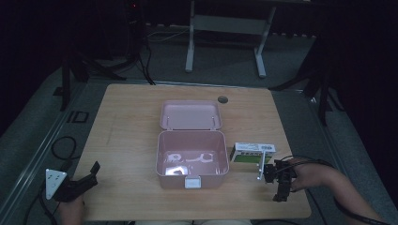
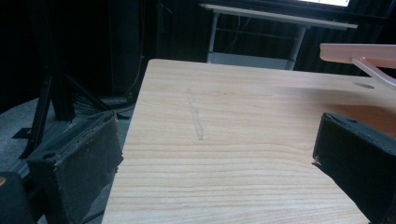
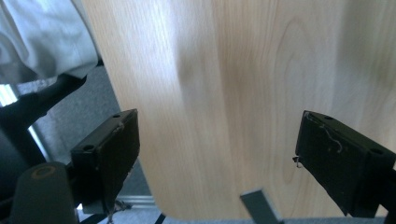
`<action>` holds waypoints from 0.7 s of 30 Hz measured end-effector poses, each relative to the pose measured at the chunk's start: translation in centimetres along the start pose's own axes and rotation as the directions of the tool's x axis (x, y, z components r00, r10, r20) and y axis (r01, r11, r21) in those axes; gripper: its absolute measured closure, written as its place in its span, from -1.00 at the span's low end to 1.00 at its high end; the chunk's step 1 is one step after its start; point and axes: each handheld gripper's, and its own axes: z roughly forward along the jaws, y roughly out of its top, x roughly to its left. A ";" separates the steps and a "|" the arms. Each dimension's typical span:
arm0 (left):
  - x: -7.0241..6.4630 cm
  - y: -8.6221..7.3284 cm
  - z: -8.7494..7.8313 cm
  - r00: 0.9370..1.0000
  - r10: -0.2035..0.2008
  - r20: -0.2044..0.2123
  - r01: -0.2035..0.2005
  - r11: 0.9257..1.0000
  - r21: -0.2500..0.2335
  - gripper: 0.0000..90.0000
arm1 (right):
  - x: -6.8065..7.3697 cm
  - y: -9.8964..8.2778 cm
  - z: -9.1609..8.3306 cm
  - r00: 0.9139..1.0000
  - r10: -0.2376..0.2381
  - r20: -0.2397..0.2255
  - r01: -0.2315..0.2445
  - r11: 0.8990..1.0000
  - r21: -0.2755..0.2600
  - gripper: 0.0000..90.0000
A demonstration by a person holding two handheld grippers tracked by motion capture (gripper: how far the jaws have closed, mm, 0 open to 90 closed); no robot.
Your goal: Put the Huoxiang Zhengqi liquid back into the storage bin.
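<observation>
1. The wooden table (image 1: 131,140) is the largest thing. We hold both tools at its near edge, one at each corner, and both are low over it.
2. The pink box (image 1: 191,159) stands between our two tools with its lid (image 1: 190,114) thrown back, on the far side. Inside we see some small pale items, too dim to name.
3. The small white and green carton (image 1: 252,153) lies just beyond the right gripper (image 1: 278,180) and slightly toward the box, touching or almost touching the box wall; we cannot tell which.
4. The right gripper has its jaws wide apart and holds nothing. In the right gripper view, bare wood is between the jaws. It points toward our body, so the carton is behind it.
5. The left gripper (image 1: 77,185) is also spread and empty. The box is well apart from it, forward and to its right; in the left gripper view the lid edge (image 2: 359,52) appears at the upper right.
6. We judge the packing is at an early stage: the box is open, but the carton is not yet inside and nothing is grasped. The right tool must turn and take the carton, and then the lid must be closed.
</observation>
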 end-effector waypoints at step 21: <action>0.0 0.0 0.0 1.000 0.001 0.003 -0.001 1.000 0.000 -0.98 | 0.8 5.1 -1.5 0.990 -0.110 0.084 0.113 0.993 -0.034 -0.75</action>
